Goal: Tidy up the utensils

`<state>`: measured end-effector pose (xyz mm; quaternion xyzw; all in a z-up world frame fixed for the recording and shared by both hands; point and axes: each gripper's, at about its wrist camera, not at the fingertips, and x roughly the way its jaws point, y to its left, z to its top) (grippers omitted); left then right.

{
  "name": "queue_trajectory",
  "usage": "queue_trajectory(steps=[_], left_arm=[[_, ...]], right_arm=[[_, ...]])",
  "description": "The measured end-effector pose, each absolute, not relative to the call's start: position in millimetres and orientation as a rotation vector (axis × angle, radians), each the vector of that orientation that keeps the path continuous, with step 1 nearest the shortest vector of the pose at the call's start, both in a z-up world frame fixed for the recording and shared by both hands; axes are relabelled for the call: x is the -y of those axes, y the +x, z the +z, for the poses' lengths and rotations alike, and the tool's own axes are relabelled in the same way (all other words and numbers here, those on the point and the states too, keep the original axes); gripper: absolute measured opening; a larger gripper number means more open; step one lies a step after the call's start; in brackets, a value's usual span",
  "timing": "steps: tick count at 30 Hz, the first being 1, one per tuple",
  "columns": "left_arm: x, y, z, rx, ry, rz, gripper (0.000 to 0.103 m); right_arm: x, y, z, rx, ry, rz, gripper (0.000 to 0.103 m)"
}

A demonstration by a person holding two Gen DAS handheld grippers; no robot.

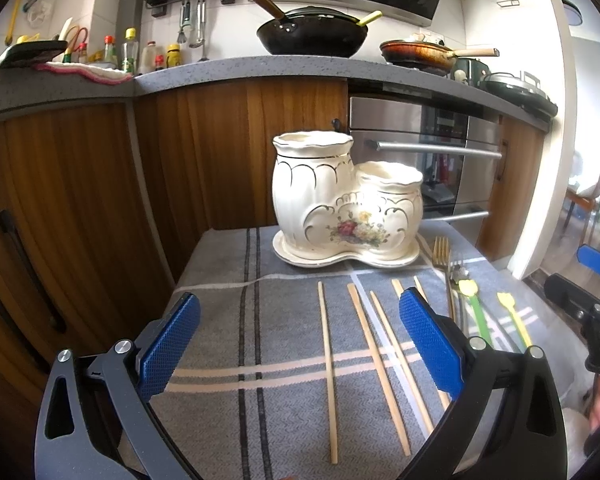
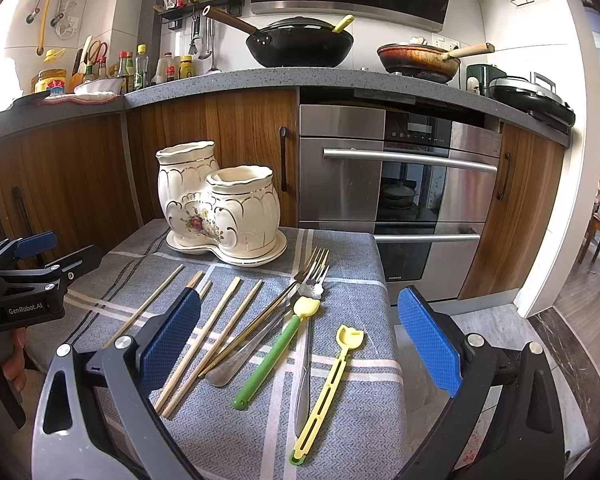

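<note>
A cream ceramic two-pot utensil holder stands on its saucer at the far side of a grey checked cloth. Several wooden chopsticks lie on the cloth in front of it. To their right lie a gold fork, a silver fork, a green-handled utensil and a yellow one. My left gripper is open above the chopsticks, holding nothing. My right gripper is open above the forks and coloured utensils, holding nothing.
Wooden cabinets and a steel oven stand behind the small table. The countertop above carries a black wok, a frying pan and bottles. The cloth's right edge drops off beside the right gripper.
</note>
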<state>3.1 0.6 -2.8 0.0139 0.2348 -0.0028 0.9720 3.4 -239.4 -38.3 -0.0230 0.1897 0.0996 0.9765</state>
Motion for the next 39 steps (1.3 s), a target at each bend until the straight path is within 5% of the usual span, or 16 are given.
queue_trajectory(steps=[39], left_arm=[[-2.9,2.4,2.7,-0.461,0.026,0.001,0.099]], right_arm=[[239.2,1.6,-35.0,-0.380,-0.049,0.199,0.097]])
